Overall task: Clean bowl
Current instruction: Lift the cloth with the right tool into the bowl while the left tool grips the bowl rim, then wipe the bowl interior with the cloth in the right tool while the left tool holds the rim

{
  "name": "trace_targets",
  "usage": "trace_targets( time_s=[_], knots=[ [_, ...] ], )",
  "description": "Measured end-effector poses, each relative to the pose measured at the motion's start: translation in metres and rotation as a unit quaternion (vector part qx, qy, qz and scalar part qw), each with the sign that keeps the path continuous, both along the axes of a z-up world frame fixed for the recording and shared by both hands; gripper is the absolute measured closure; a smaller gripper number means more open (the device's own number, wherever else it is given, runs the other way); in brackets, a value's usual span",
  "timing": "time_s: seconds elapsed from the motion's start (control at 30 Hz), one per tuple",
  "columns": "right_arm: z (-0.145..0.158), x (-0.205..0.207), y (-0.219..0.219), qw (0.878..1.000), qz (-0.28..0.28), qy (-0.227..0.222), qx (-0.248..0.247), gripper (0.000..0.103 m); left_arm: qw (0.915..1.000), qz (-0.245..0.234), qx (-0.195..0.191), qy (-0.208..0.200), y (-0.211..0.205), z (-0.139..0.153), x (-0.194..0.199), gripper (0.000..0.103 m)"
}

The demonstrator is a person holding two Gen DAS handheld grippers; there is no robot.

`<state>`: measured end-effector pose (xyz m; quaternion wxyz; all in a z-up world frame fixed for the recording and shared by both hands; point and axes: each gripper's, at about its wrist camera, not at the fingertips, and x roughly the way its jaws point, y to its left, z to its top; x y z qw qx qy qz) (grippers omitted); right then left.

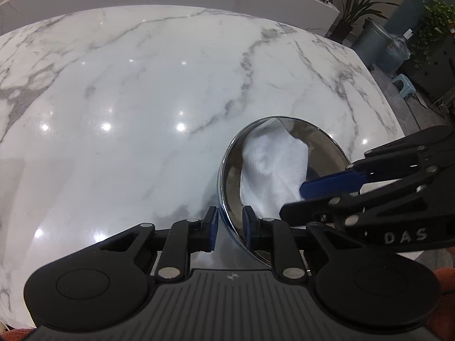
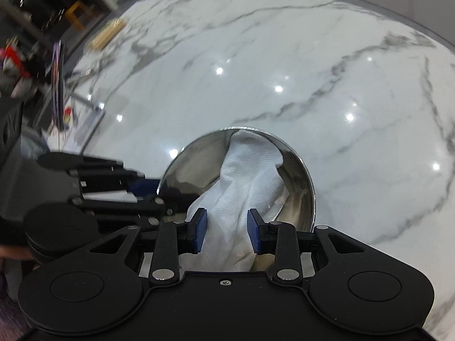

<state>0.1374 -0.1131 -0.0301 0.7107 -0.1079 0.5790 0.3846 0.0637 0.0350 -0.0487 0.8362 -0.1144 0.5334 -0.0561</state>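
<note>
Clamping the bowl [image 1: 227, 199] rim, the left gripper [image 1: 229, 228] steadied it while the right gripper [image 2: 227, 231] straddled the cloth [image 2: 244, 187], part-open, pads not pressing.

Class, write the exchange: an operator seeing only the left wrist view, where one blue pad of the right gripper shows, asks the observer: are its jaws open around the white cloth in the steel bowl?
Observer: Open. The right gripper has one blue pad on each side of the crumpled white cloth in the round stainless-steel bowl.
Operator: Does the cloth end there?
Observer: No. It runs on under the pads towards the camera; its end is hidden.
</note>
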Motion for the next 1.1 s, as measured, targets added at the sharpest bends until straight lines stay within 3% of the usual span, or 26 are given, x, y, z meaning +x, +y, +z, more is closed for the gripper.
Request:
trace_targets(
  time_s=[0.2,0.4,0.73,1.0,1.1],
  knots=[
    [-0.001,-0.006,0.009,0.998,0.062,-0.014,-0.025,0.072,0.9999,0.001,0.010,0.001,-0.005,0.002,0.001,0.086],
    [-0.006,-0.013,0.013,0.995,0.086,-0.037,-0.042,0.072,0.9999,0.001,0.015,0.004,-0.007,0.001,0.004,0.086],
    [-0.011,-0.029,0.021,0.984,0.130,-0.093,-0.082,0.085,0.9995,-0.001,0.031,0.004,-0.011,0.000,0.006,0.091],
    [-0.012,-0.031,0.021,0.985,0.114,-0.094,-0.088,0.085,0.9988,-0.001,0.047,0.016,-0.016,-0.002,0.014,0.095],
    [-0.013,-0.029,0.021,0.987,0.108,-0.091,-0.082,0.085,0.9985,0.011,0.038,0.039,-0.013,-0.003,0.015,0.086]
  ],
)
